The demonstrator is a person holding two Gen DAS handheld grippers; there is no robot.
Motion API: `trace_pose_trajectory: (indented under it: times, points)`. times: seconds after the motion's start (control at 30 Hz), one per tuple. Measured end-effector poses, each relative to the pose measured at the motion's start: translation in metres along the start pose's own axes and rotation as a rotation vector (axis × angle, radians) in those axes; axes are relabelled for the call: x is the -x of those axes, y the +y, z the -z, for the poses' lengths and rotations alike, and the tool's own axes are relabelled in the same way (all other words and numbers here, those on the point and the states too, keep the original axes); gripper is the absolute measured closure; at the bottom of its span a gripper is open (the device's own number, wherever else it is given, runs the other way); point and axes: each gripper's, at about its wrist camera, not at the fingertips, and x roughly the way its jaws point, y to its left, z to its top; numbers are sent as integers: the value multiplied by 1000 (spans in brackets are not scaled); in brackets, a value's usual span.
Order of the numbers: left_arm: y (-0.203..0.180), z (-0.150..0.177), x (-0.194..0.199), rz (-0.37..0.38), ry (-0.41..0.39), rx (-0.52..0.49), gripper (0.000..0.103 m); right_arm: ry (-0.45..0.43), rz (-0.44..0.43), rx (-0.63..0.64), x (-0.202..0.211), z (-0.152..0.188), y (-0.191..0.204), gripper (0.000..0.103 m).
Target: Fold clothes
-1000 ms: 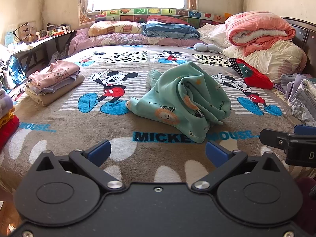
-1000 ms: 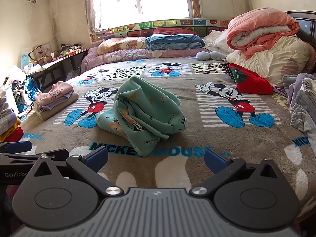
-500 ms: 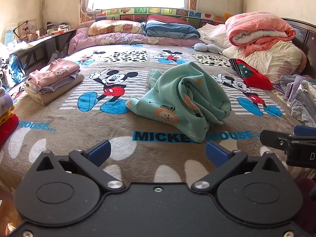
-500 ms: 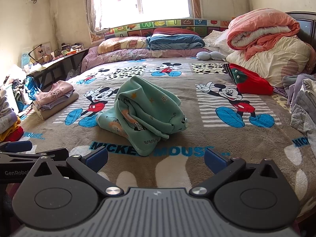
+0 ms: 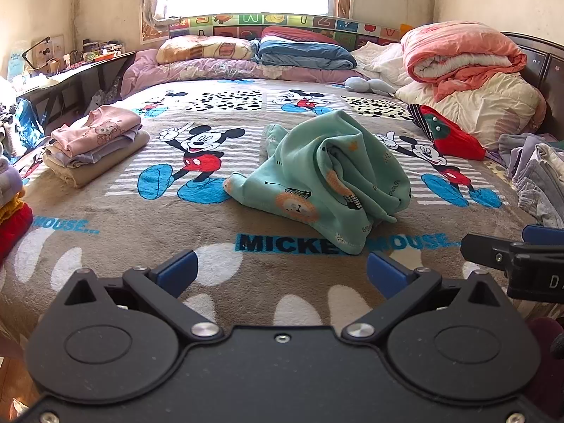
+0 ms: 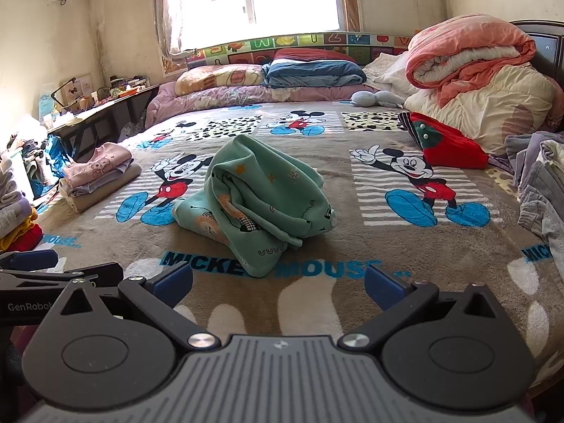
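A crumpled mint-green garment (image 5: 324, 176) (image 6: 253, 201) with orange lion prints lies bunched in the middle of the bed. My left gripper (image 5: 280, 269) hovers open at the bed's near edge, well short of the garment, nothing between its blue pads. Beside it, my right gripper (image 6: 278, 282) is also open and empty, the garment's lower hem just ahead of it. Each gripper shows at the edge of the other's view.
The bed is covered by a brown Mickey Mouse blanket (image 5: 123, 218). A folded stack of clothes (image 5: 95, 141) sits at its left side, more folded piles (image 5: 10, 211) at the far left. A red garment (image 6: 447, 144), rolled quilts (image 6: 472, 56) and loose grey clothes (image 6: 539, 183) lie right.
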Motion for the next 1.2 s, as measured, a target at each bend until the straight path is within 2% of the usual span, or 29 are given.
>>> trace_pose_trajectory:
  times: [0.37,0.53,0.73,0.93,1.07,1.2]
  points:
    - [-1,-1,-3,2,7,0,0,4,-6,-3,-2,0,-1,0]
    - [-1,-2,-5,7,12,4,0,2,-42,-22,-2,0,-5,0]
    - [2,-3,-9,13,15,16,0,-26,-125,-90,-2,1,-14,0]
    - [8,-7,-19,34,29,63,0,-27,-129,-127,-10,2,-19,0]
    - [11,-5,-30,29,46,88,0,-63,-132,-132,-17,5,-23,0]
    - [12,-2,-40,30,51,92,0,-81,-175,-185,-30,8,-34,0]
